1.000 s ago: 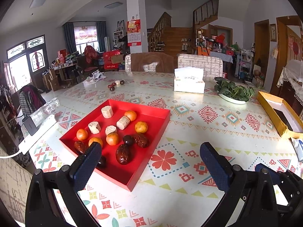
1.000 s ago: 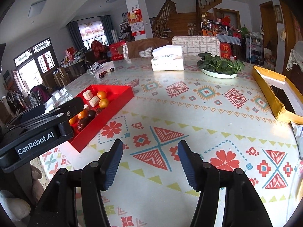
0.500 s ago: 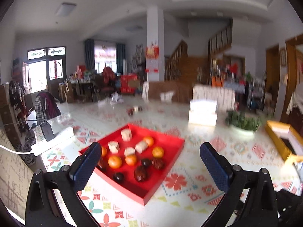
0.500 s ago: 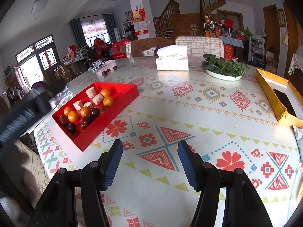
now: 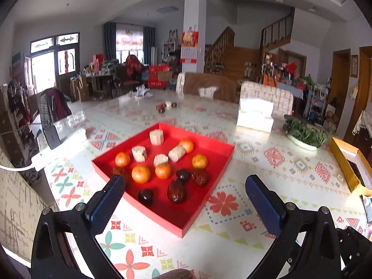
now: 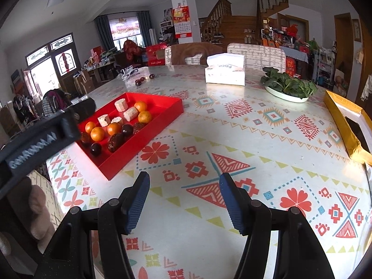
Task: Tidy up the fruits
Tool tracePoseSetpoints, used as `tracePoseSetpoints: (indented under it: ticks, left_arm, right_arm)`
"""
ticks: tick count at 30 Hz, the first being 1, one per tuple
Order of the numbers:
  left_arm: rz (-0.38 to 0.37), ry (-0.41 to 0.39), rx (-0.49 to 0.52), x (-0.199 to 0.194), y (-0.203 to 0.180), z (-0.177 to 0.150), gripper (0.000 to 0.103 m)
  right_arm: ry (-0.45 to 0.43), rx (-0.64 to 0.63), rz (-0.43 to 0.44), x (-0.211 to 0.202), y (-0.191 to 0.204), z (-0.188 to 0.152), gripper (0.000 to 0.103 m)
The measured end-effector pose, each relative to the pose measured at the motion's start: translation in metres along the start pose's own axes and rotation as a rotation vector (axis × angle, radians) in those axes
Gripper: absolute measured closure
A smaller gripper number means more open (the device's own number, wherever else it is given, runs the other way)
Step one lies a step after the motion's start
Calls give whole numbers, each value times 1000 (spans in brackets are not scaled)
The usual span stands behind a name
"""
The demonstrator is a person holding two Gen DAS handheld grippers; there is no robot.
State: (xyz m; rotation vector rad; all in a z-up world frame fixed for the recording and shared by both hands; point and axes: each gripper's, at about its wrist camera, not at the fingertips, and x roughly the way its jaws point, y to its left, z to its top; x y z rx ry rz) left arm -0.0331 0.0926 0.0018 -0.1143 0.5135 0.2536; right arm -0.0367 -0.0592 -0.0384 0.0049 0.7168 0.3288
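We hold the left gripper (image 5: 186,200) above the near edge of the table (image 6: 255,139), its blue-padded fingers (image 5: 105,205) spread wide with nothing between them. Straight ahead of it lies the red tray (image 5: 209,200), resting flat on the patterned tablecloth. Inside the tray we see five small oranges (image 5: 141,174), four pale cut chunks (image 5: 156,137) toward the far side, and several dark reddish-brown fruits (image 5: 176,191) toward the near side, all loosely mixed rather than grouped.

Our right gripper (image 6: 182,197) hovers over bare tablecloth to the right of the tray, well apart from it, fingers likewise parted and holding nothing. In its view the body of the left gripper crosses the left edge, bearing white lettering that is too blurred to read with confidence.

Farther back stands a white tissue box (image 6: 225,72); its printed word appears upside down and reads roughly "Face", though we cannot be sure. Beside it sits a white dish of leafy greens (image 6: 288,86), and a yellow box (image 6: 344,121) lies open at the right edge. A few more dark fruits (image 6: 140,81) sit loose on the far side of the table. A red wall calendar (image 6: 182,22) hangs on the pillar, its text unreadable.
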Motion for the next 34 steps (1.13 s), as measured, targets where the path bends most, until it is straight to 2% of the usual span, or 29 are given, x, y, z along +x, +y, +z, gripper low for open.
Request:
tracePoseSetpoints:
  ticks: [7, 23, 30, 34]
  left_arm:
    - [17, 39, -1, 12, 4, -4, 0]
    - [-35, 129, -82, 34, 27, -6, 0]
    - [-81, 178, -131, 45, 40, -1, 0]
    - [-104, 192, -137, 47, 40, 5, 0]
  right_arm:
    - [17, -39, 7, 7, 12, 2, 34]
    - [61, -122, -10, 28, 36, 10, 32]
    - [52, -169, -4, 32, 53, 18, 32]
    - [26, -162, -10, 29, 49, 26, 31]
